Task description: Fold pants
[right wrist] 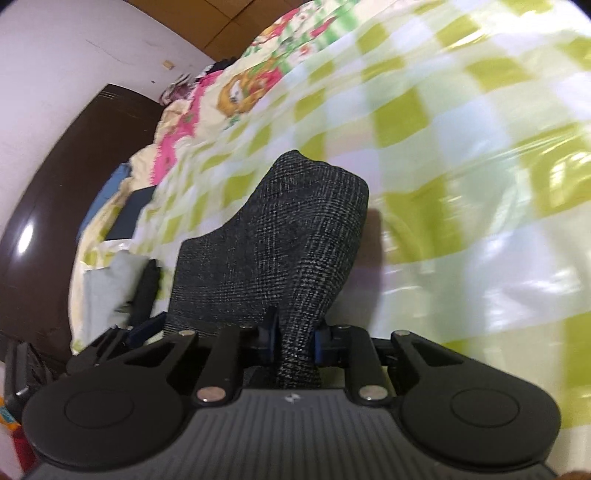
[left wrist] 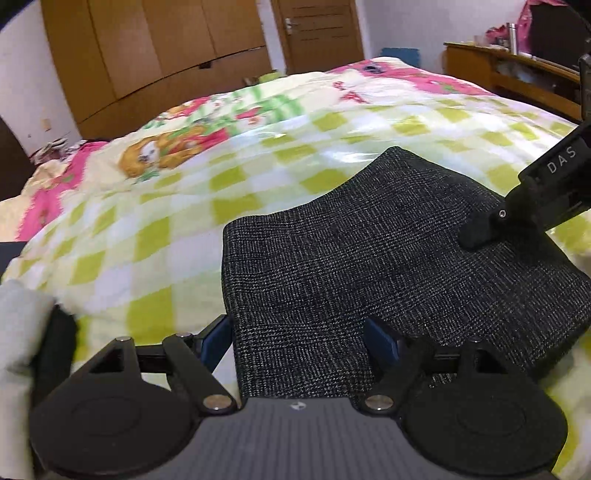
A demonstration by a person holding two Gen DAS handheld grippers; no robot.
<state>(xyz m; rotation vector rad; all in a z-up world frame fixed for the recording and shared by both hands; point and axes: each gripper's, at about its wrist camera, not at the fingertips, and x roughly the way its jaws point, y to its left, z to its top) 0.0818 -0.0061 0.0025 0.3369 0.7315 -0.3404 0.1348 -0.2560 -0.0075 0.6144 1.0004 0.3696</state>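
- We see the pants [left wrist: 388, 258], a dark grey woven check, lying folded into a compact block on the bed [left wrist: 258, 155], near its near edge.
- The bed wears a blanket of yellow-green and white squares, with pink cartoon prints toward its far end.
- Our left hand-held gripper [left wrist: 299, 334] stands released: its two blue-tipped fingers [left wrist: 216, 338] are spread wide, one just off the left edge of the pants, the other lying over the cloth.
- Our right hand-held gripper [right wrist: 293, 341] is clenched on the pants [right wrist: 280, 236]; a bunched ridge of the fabric is pinched between its blue pads [right wrist: 266, 341].
- In the left wrist view the right hand-held gripper [left wrist: 480, 232] comes in from the right side, its black tip down on the right part of the pants.
- From the right wrist view the cloth rises away from the pinch in a raised fold; the blanket beyond is blurred, so we cannot tell how far the fold is lifted off the bed.
- A pale grey garment [right wrist: 110, 288] and something black beside it lie at the left of the pants, apart from them, near the edge of the bed.
- A dark headboard [right wrist: 66, 206] stands at the bed's end in the right wrist view.
- Wooden wardrobes [left wrist: 155, 51] and a door [left wrist: 317, 33] stand beyond the bed's far side.
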